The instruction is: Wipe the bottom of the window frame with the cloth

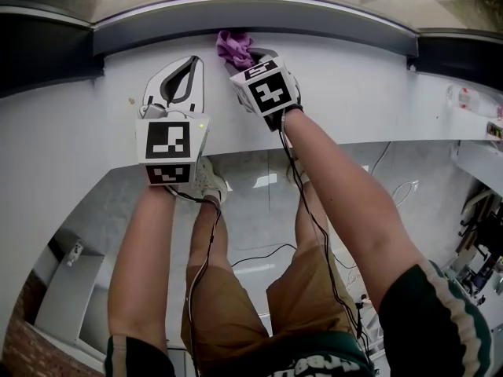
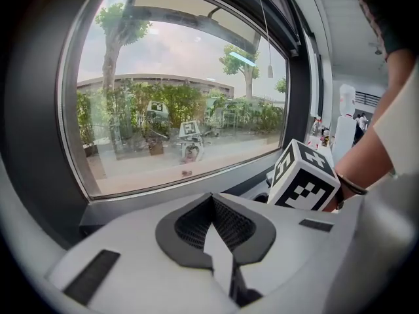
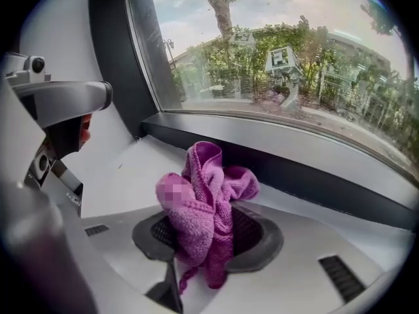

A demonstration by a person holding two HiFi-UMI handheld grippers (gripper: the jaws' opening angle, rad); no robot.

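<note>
Jaws of the right gripper [image 3: 208, 233] are clamped on the purple cloth [image 3: 213, 175], which is bunched up, with a wad sticking out past the tips. Cloth sits just short of the dark window frame [image 3: 314, 175], at or just above the white sill [image 3: 131, 169]; I can't tell whether it touches either one.

Left gripper [image 2: 211, 208] has its jaws pressed together with nothing between them. It is parked over the sill, left of the right gripper and a bit farther back.

Judgement: wipe is about to begin or barely begun. To do it well, push the wad forward into the corner where sill meets frame, keep the clamp firm so the cloth doesn't drag out, tilt the tips down so fabric, not plastic, rubs the frame, then sweep sideways along the bottom rail in one steady pass. Left gripper should keep out of the sweep path.

Pose, from the head view: right forearm [image 1: 338, 187] reaches straight forward over the sill edge, gripper nose aimed at the frame. Left forearm [image 1: 145, 242] is extended less, wrist level.
</note>
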